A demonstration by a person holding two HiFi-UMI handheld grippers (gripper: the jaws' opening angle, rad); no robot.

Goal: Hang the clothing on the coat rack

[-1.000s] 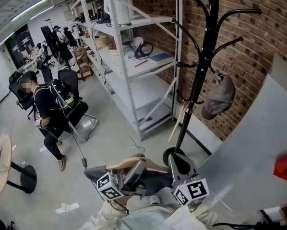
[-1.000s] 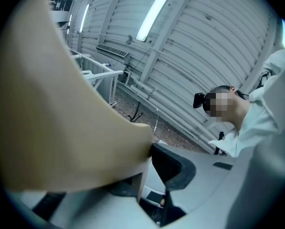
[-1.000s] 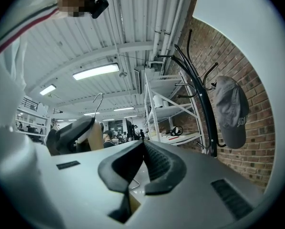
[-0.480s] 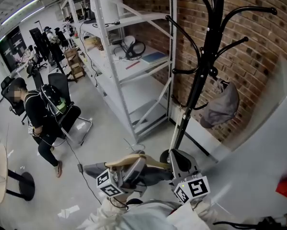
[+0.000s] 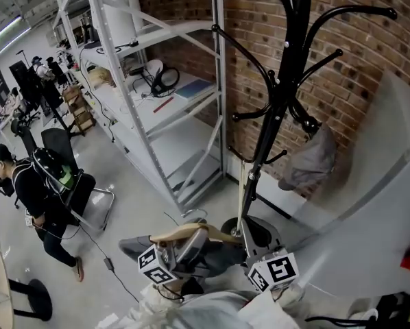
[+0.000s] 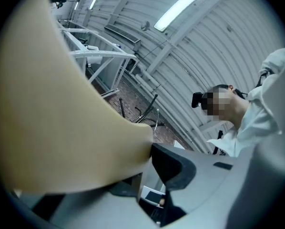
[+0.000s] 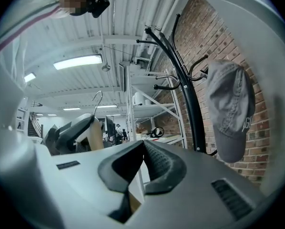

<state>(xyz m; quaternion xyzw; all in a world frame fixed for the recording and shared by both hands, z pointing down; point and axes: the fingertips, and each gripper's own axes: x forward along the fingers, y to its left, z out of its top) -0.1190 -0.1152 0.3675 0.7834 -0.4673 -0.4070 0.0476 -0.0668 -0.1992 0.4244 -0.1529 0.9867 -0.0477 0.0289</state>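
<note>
The head view looks steeply down from above onto the floor (image 5: 133,208), the coat rack (image 5: 277,108) and the shelves (image 5: 157,101). The left gripper view tilts up toward the ceiling (image 6: 204,37), with a hanger (image 6: 61,104) very close. The right gripper view also tilts upward, sharing rack and shelves with the head view.
</note>
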